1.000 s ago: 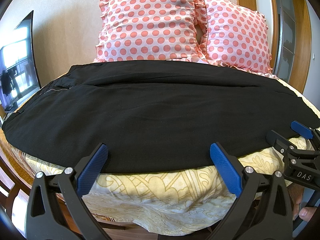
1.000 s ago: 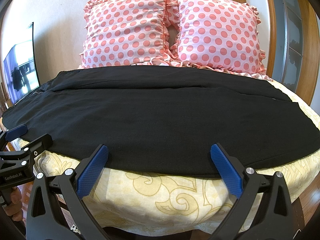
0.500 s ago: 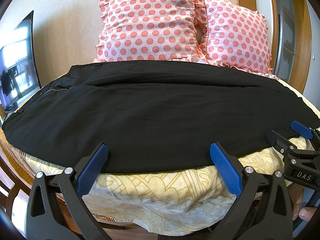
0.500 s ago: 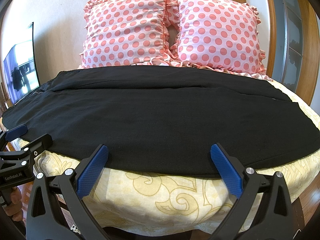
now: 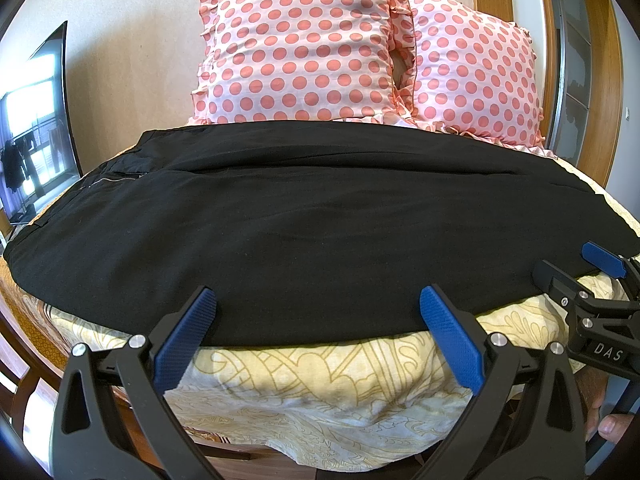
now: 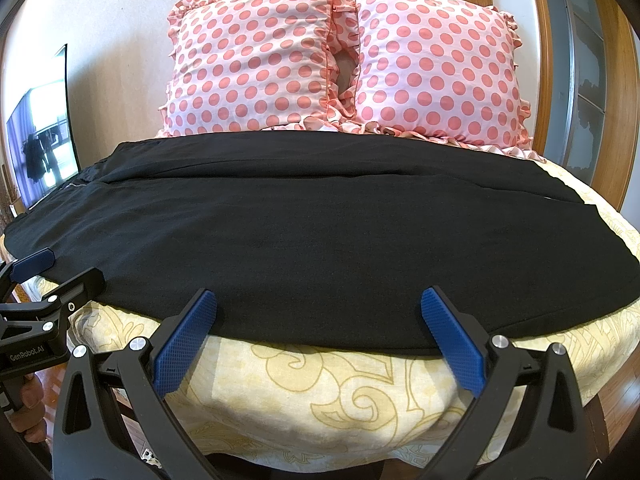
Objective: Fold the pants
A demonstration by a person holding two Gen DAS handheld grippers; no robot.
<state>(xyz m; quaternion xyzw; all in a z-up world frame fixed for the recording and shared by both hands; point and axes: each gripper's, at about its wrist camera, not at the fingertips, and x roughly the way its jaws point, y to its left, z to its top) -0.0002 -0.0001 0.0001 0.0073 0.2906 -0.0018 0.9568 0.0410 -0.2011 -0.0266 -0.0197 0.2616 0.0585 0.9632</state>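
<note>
Black pants [image 5: 312,220] lie flat across the bed, waistband to the left, leg ends to the right; they also show in the right wrist view [image 6: 320,232]. My left gripper [image 5: 316,320] is open and empty at the pants' near edge, left of centre. My right gripper [image 6: 318,320] is open and empty at the near edge further right. Each gripper shows in the other's view: the right gripper [image 5: 576,270] at the right edge, the left gripper [image 6: 60,270] at the left edge.
The bed has a yellow patterned sheet [image 5: 328,380] that hangs over its front edge. Two pink polka-dot pillows [image 5: 296,48] [image 6: 436,68] stand against the wall behind the pants. A TV screen [image 5: 32,128] stands at the left, a wooden door frame [image 6: 624,80] at the right.
</note>
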